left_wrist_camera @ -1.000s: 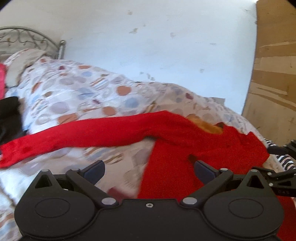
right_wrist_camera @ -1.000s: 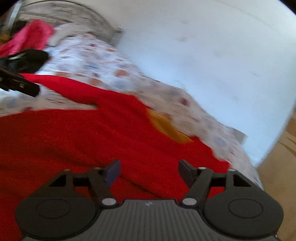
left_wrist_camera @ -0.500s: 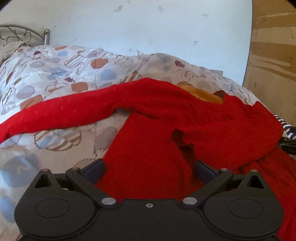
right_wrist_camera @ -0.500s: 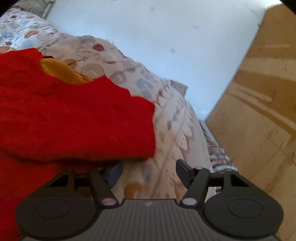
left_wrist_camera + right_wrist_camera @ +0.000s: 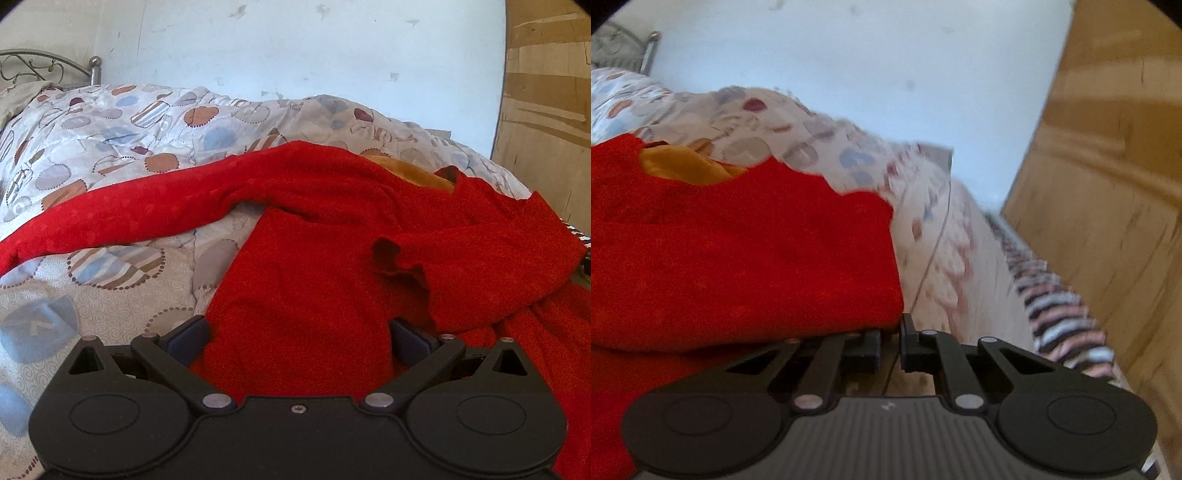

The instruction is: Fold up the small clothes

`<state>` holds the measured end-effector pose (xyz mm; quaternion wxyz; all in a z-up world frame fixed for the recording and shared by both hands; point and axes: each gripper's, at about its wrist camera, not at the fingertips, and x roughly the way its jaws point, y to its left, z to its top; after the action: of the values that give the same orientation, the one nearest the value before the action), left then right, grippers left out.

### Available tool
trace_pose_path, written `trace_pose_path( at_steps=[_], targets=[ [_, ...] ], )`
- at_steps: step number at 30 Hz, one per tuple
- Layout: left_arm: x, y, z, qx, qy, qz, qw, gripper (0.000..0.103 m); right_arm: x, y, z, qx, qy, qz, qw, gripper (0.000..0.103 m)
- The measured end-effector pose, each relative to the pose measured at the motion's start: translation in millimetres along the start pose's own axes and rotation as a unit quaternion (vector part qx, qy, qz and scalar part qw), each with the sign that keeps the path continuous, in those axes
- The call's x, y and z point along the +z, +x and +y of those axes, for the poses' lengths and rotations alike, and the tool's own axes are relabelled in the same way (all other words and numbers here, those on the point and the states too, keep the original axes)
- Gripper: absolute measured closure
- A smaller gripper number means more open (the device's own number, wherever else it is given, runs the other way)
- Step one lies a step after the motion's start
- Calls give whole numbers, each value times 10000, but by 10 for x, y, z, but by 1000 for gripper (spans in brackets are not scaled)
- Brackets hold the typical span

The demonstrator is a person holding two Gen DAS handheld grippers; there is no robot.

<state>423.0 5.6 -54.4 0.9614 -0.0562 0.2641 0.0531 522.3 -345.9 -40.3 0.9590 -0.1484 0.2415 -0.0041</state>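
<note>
Left gripper: fingers spread wide, released, the red sweater body lying between them. Right gripper: fingers closing, nearly together, at the sweater's right-hand edge; cannot tell whether cloth is pinched. Sweater is spread on the bed, one sleeve stretched left. Bare quilt left; bed's right edge close beside the sweater. Wall beyond.
</note>
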Motion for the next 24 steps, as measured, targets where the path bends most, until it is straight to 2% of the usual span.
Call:
trace_pose_path(
  at_steps=[4,6,7,8,9,11,12,14,16,19,21,24],
  targets=[
    [1,3,0,-12,-16,1,10000,0,-10,-7,-39,96,84,126,9998,91],
    [1,3,4,-16,-19,-5,10000,0,-25,-63,-93,89,183,209,9996,77],
    [1,2,1,-14,-18,-2,10000,0,-37,-105,-123,36,236,255,9994,60],
    [0,0,2,-18,-24,-7,10000,0,-40,-141,-151,-16,279,282,9992,48],
    [1,2,4,-21,-29,-11,10000,0,-47,-188,-185,-53,329,275,9991,44],
    [-2,0,3,-23,-33,-24,10000,0,-48,-292,-247,-186,465,186,9986,26],
    [-7,-4,4,-24,-35,-29,10000,0,-34,-337,-269,-311,513,71,9982,23],
    [-15,-8,4,-30,-39,-52,10000,0,27,-403,-291,-565,555,-291,9964,9],
    [-17,-9,6,-32,-40,-58,10000,0,108,-412,-275,-677,608,-659,9937,0],
    [-17,-9,4,-28,-35,-56,10000,0,263,-280,-154,-462,412,-1034,9927,0],
    [-21,-15,3,-24,-28,-61,10000,0,358,-85,-25,-314,54,-1027,9942,0],
    [-20,-14,4,-35,-42,-65,10000,0,446,194,127,-600,-380,-976,9927,0]
  ],
)
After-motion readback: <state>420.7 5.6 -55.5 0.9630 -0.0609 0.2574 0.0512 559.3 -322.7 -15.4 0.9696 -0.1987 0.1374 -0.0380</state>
